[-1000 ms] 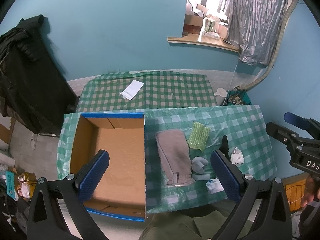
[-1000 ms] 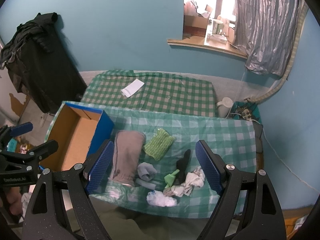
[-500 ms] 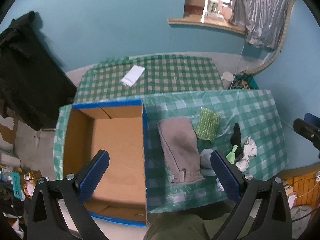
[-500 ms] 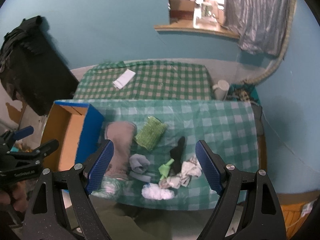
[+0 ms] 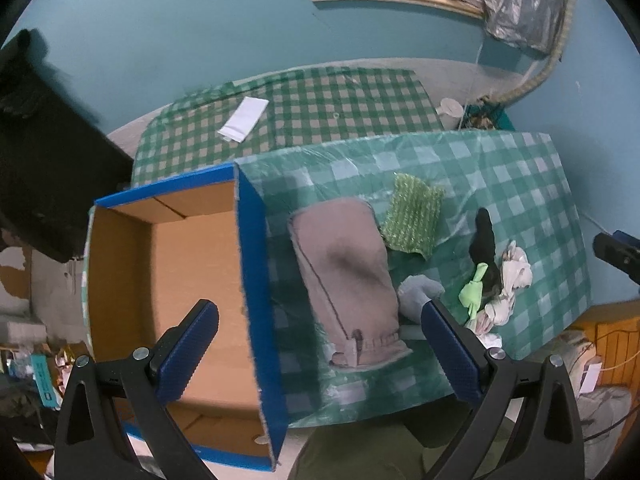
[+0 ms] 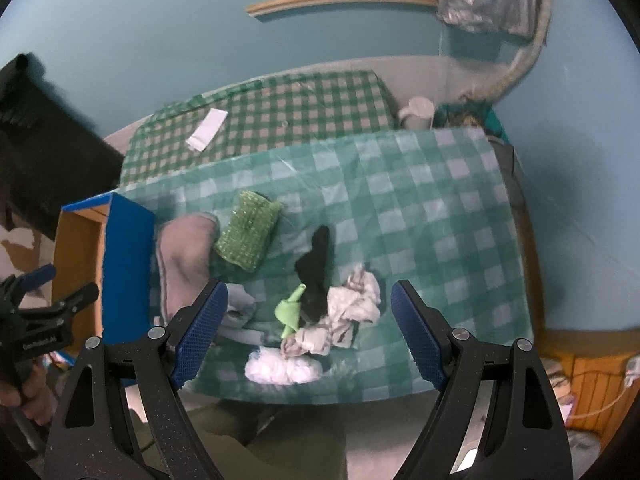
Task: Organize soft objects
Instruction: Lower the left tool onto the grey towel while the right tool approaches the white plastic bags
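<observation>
Cardboard, brown inside and blue outside, forms the open box [image 5: 168, 280] at the left of the green checked table [image 5: 500, 176]; its near corner is cut off behind the left gripper [image 5: 320, 352], whose blue-padded tongs are spread wide with nothing between them above the box wall. In the right wrist view that same gripper shows at the far left edge, bearing white lettering too small and cropped to read. Just right of the box lies a folded grey-brown cloth [image 5: 348, 272], with a green knitted cloth [image 5: 412, 216] at its upper right corner. A pale blue piece [image 5: 418, 292] is partly hidden by the left gripper's right finger. Further right sit a black sock [image 6: 316, 256], a bright green piece [image 6: 290, 310], crumpled whitish cloths [image 6: 352, 304] and a white bundle [image 6: 280, 368], all bunched and overlapping, blurred in this view. The right gripper [image 6: 308, 332] hovers over this heap, tongs spread apart, pinching nothing. A white paper slip [image 5: 244, 118] lies on the far checked surface, unreadable.
</observation>
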The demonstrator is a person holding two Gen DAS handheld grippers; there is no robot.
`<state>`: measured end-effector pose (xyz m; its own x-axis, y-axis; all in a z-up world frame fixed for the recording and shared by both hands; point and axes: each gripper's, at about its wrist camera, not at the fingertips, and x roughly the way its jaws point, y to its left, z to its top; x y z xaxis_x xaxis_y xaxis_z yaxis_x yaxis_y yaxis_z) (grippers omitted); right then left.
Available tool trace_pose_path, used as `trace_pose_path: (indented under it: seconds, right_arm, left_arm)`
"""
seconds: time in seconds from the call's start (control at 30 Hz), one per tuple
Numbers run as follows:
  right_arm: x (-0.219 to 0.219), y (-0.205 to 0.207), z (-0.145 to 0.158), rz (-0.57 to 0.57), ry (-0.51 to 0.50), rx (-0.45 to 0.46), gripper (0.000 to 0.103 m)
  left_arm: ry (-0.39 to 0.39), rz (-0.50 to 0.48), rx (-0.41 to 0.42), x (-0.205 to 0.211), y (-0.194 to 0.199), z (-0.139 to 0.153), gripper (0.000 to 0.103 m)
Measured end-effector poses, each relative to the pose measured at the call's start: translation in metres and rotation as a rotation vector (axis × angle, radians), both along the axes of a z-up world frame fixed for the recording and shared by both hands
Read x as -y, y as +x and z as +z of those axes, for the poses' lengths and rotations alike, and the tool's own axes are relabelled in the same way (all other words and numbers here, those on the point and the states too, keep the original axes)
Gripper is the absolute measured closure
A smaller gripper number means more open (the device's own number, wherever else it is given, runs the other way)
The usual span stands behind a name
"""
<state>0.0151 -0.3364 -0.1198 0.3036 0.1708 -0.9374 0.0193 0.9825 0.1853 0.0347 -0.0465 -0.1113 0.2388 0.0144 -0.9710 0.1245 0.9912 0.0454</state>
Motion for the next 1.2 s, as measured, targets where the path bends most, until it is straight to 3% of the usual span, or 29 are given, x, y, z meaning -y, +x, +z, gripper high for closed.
trace_pose_path:
  seconds: [0.3,0.6,0.9,1.2]
  right_arm:
    - [0.011,0.003,-0.068,-0.033,0.006,-0.134,0.02]
    - [0.004,-0.001,-0.129,0.018,-0.019,-0.251,0.02]
    - [0.004,0.0,-0.164,0.023,-0.017,-0.316,0.02]
    - [0.011,0.013,-0.173,0.013,0.014,-0.326,0.02]
  left_arm:
    - [-0.008,-0.011,-0.082,0.018,0.005,-0.033,0.001]
    - [-0.015,0.004,-0.177,0.025,0.01,-0.074,0.001]
    - [-0.01,0.012,-0.228,0.034,0.011,-0.097,0.001]
    - [-0.01,0.042,-0.269,0.032,0.018,-0.114,0.001]
